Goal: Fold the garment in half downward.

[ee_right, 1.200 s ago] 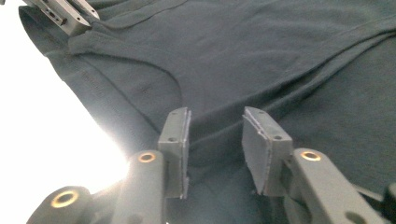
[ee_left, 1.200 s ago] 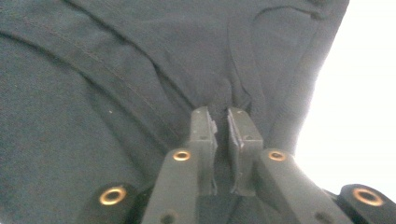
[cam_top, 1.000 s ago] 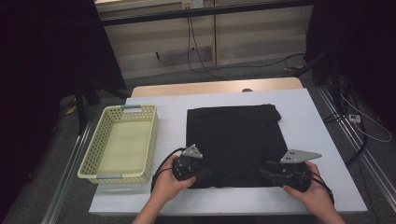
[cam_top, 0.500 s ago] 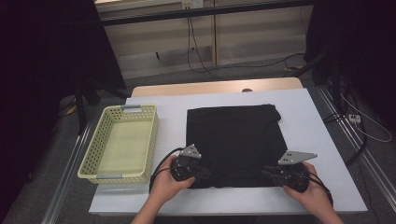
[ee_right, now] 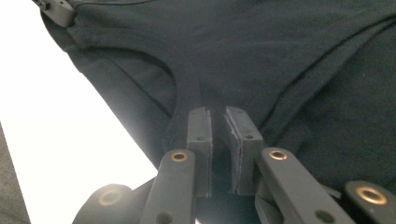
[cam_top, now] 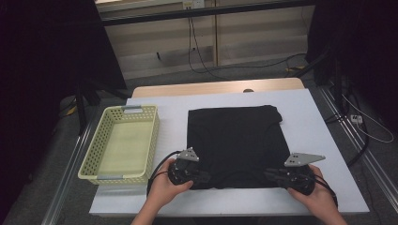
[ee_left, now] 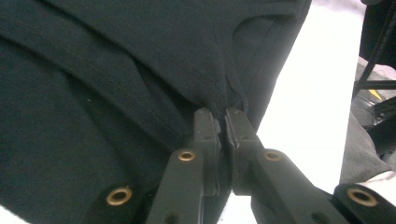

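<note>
Sitting at the left of the white table (cam_top: 324, 140), a pale yellow basket (cam_top: 103, 140) stands just beside the folded black garment (cam_top: 234, 140), which lies flat in the middle. The left gripper (cam_top: 202, 177) is clamped on the garment's near left corner (in the left gripper view, cloth is pinched between the pads (ee_left: 205, 130)). The right gripper (cam_top: 271, 174), its jaws having just been closing, pinches the near right corner, a fold of cloth between its fingers (ee_right: 201, 133).
</note>
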A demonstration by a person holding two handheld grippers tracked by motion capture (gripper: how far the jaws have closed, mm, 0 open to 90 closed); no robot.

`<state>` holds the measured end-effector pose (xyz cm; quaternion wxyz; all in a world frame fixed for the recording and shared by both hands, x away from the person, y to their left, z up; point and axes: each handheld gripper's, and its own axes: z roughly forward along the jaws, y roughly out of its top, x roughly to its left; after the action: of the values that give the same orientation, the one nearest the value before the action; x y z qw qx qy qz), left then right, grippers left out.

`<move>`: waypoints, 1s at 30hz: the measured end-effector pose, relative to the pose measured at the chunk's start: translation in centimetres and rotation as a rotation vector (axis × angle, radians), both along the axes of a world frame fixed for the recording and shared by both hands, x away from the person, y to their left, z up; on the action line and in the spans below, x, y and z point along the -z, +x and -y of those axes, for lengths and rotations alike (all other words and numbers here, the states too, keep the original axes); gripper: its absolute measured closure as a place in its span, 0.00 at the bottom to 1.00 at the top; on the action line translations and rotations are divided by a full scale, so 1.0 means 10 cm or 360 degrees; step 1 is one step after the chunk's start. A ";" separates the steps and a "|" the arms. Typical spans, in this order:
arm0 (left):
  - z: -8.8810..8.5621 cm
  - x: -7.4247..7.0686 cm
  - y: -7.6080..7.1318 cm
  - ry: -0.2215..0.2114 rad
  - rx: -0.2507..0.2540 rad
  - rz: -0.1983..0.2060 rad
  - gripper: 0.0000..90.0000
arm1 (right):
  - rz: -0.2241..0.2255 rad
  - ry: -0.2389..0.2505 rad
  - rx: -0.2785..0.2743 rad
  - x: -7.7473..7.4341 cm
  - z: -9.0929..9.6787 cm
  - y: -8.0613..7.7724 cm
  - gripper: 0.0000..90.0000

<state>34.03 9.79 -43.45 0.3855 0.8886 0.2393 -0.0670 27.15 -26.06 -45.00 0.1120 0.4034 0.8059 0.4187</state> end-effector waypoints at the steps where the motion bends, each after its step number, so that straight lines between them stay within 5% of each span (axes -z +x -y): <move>1: 0.00 0.00 0.00 0.0002 0.0006 0.0007 0.94 | 0.0006 -0.0001 -0.0001 0.00 0.00 0.00 0.88; 7: 0.04 0.05 -0.01 0.0026 0.0024 -0.0004 0.93 | 0.0060 0.0029 0.0016 -0.04 0.00 -0.01 0.81; 11: 0.03 0.04 -0.02 0.0025 0.0032 0.0009 0.89 | 0.0112 0.0033 0.0013 -0.09 -0.06 -0.02 0.66; 19: -0.08 -0.05 0.04 -0.0026 -0.0042 0.0018 0.57 | 0.0174 0.0070 0.0050 -0.11 -0.17 0.04 0.39; 30: -0.16 -0.21 0.19 -0.0062 -0.0168 0.0104 0.29 | 0.0231 0.0113 0.0055 -0.15 -0.38 0.15 0.25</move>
<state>35.96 11.39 -41.37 0.4133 0.8688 0.2718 -0.0220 28.63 -22.29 -43.51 0.1629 0.3898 0.7731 0.4731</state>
